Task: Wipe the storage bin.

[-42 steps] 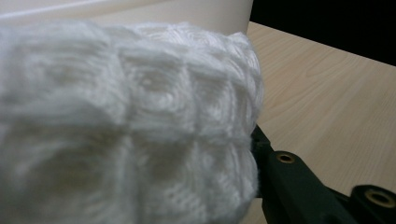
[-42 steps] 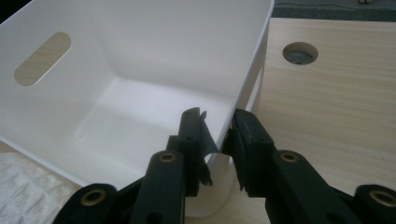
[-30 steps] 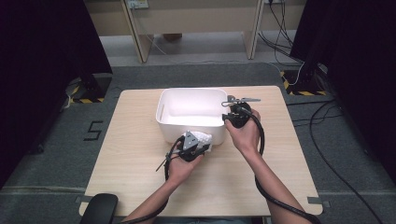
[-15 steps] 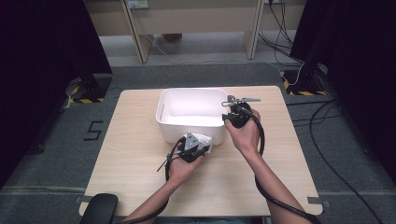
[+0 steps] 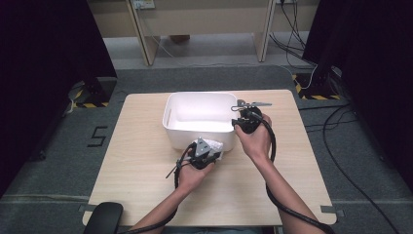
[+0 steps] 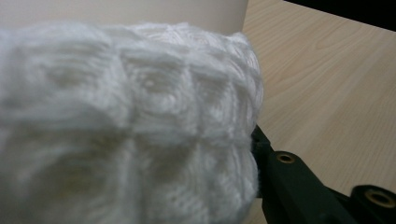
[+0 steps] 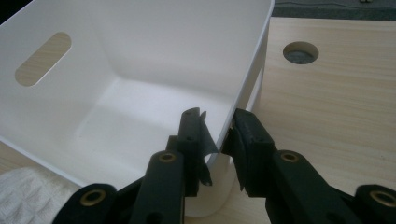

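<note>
Wooden bench (image 5: 146, 170) carries 1 white tub (image 5: 199, 119); left tongs (image 5: 207, 152) clamp a knitted cloth (image 6: 126, 126) just before its near wall; right tongs (image 7: 217, 135) pinch the rim.

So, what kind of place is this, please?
Probably a lab or recording studio, not a home. A bare wooden table stands on grey carpet between black curtains, loose cables run across the floor, and hazard-striped tape marks stand bases beside it.

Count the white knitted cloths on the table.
1: the white knitted cloth lies against the white bin's near wall, clamped in the left gripper. Others may hide behind the bin's walls.
</note>
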`<state>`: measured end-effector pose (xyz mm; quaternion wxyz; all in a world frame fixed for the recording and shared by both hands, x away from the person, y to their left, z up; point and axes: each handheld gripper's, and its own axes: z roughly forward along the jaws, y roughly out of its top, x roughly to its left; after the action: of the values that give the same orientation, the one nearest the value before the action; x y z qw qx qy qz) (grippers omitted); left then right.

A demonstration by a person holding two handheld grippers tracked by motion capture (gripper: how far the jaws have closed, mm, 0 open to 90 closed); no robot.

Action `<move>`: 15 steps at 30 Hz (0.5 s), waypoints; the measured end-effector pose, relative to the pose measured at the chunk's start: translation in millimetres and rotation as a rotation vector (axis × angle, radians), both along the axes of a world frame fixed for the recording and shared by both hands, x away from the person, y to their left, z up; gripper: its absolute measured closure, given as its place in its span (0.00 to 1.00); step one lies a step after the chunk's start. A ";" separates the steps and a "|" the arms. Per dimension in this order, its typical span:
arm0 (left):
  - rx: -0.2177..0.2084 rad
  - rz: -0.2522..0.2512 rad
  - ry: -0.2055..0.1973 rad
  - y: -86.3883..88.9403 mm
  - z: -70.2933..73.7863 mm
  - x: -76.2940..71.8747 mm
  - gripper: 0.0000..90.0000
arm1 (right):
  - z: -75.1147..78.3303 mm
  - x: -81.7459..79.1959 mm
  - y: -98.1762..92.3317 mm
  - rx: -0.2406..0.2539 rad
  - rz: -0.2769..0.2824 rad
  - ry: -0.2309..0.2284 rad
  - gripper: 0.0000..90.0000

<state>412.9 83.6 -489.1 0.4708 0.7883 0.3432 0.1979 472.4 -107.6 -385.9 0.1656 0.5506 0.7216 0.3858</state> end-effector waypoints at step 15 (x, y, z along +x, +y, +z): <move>-0.014 -0.003 -0.011 -2.6 3.4 -0.8 0.83 | -0.2 -0.1 -0.3 0.000 0.001 -0.003 0.82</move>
<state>412.1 81.0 -485.8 0.4786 0.7843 0.3409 0.1989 472.3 -107.9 -386.1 0.1663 0.5495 0.7217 0.3867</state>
